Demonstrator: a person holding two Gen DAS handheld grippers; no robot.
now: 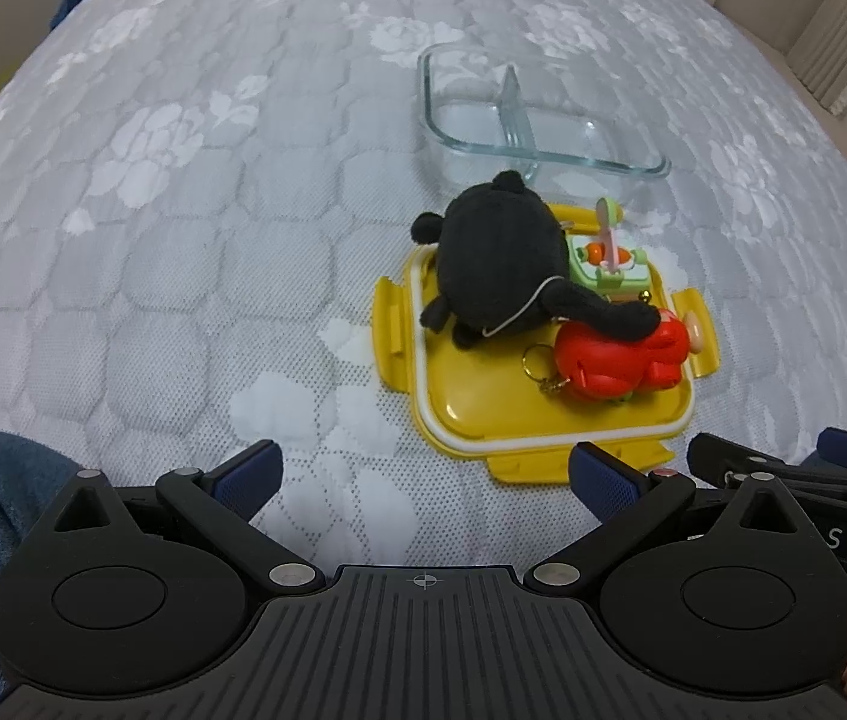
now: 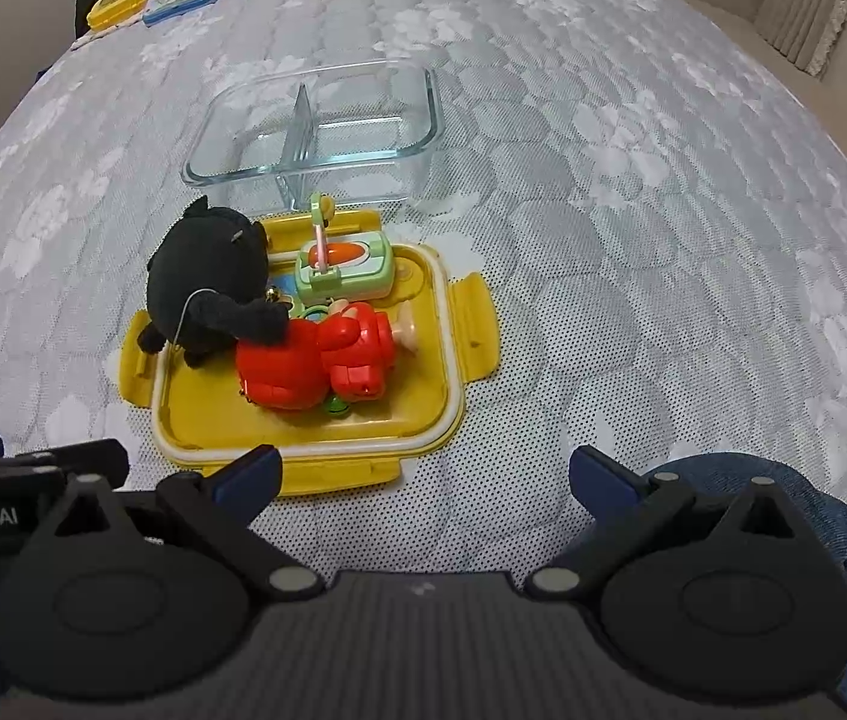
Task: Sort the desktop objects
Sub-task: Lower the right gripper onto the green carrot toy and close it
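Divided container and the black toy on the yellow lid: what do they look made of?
Divided container: looks like clear glass, glossy, with thick greenish edges and the quilt showing through. Black toy: soft plush, matte and fuzzy. Yellow lid: looks like smooth, slightly shiny plastic with a white seal strip and hinged clips.

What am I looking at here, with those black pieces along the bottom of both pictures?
Those are two hand-held grippers, each carrying its own camera that looks forward along its jaws. One picture comes from the left gripper, the other from the right gripper. Both stand open and hold nothing. On the grey flowered quilted surface lies a yellow plastic container lid bearing a black plush toy, a red plastic toy and a small green toy box. Behind it sits a clear glass two-compartment dish, with nothing in it.
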